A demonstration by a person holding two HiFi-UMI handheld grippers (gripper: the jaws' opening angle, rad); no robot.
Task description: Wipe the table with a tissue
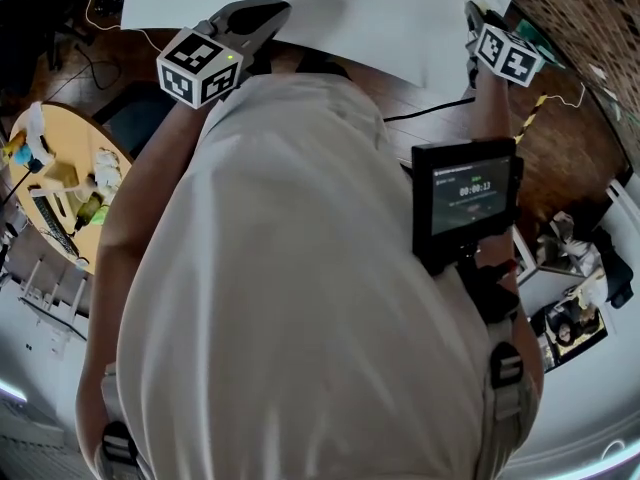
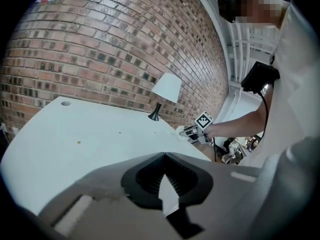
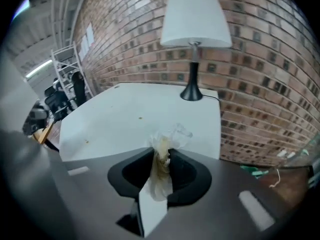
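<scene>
A crumpled white tissue [image 3: 162,156], stained yellowish, is pinched between the jaws of my right gripper [image 3: 161,151], and its loose end sticks out past the tips. That gripper hangs over the right side of the white table [image 3: 130,114], close to the edge nearest me. A few small crumbs [image 3: 140,117] dot the tabletop. In the head view my right gripper [image 1: 473,13] is at the table's right corner. My left gripper [image 1: 255,13] is at the near edge on the left. Its jaws are shut with nothing between them [image 2: 164,155], and it points across the table [image 2: 75,129] towards the right gripper [image 2: 197,132].
A lamp with a white shade [image 3: 195,34] stands at the table's far edge, against a brick wall [image 3: 260,74]. My torso hides most of the head view. A round wooden table [image 1: 60,178] with small items is on the left. A cable [image 1: 430,113] runs over the floor.
</scene>
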